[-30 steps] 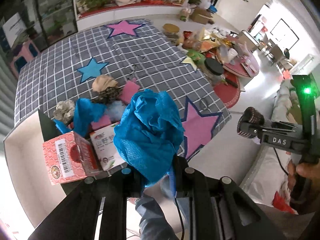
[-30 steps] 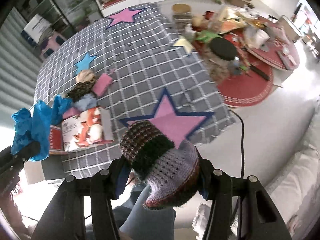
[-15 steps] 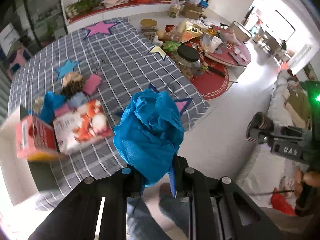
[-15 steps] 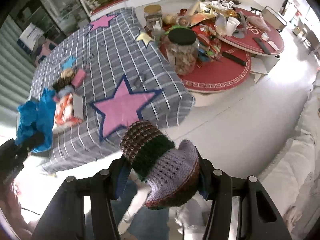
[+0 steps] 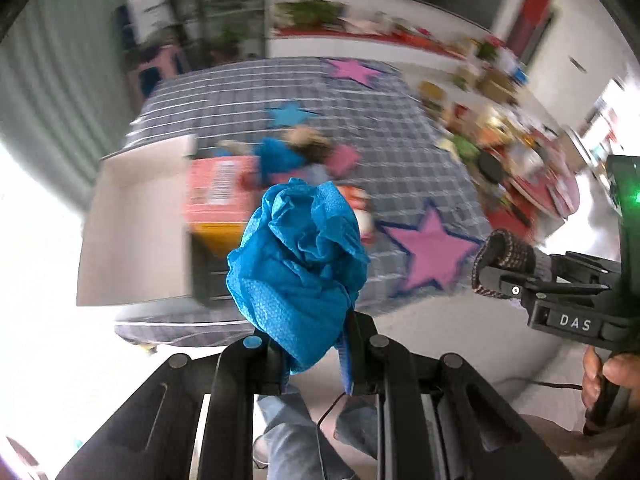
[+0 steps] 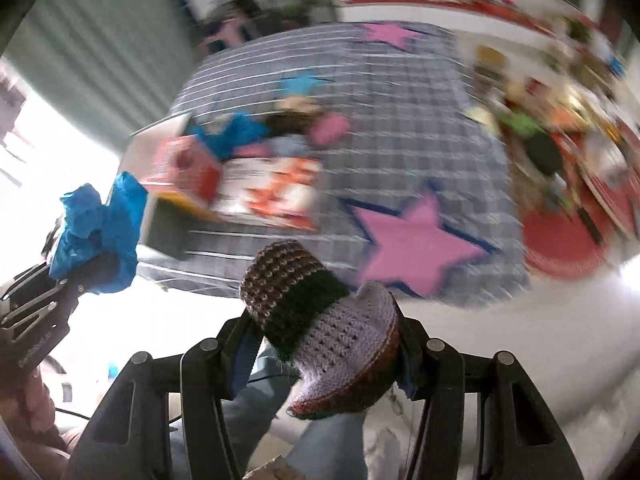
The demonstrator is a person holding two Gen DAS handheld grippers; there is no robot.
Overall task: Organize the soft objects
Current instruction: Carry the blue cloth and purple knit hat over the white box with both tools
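Nearest the left wrist camera, the left gripper (image 5: 316, 344) is clenched on a crumpled blue cloth (image 5: 298, 264), which bunches up above the fingers and blocks much of the view past them. In the right wrist view the right gripper (image 6: 324, 344) grasps a knitted hat (image 6: 320, 316), its brown and green band up and its lilac crown squeezed between the fingers. Both loads hang over pale floor, just off the near edge of the table with the grey checked cloth (image 5: 360, 92).

Just beyond, at the near left corner of that table, an open white box (image 5: 132, 224) stands with its mouth facing up, touching a red carton (image 5: 218, 192). Behind the carton lies a small heap of other soft things, blurred: something blue, something pink, something brown. A pink star (image 5: 430, 246) is printed on the cloth to the right.

The step in hand looks like carrying both pieces to the white box, though that is a guess. To do it well, keep both grips firm while moving, slow down so the view sharpens, bring each gripper over the box mouth one at a time so the two do not collide, clear the carton's edge, and let go only once the cloth or hat is inside the walls.

Far right, a cluttered round red table (image 5: 540, 184) is out of the way.
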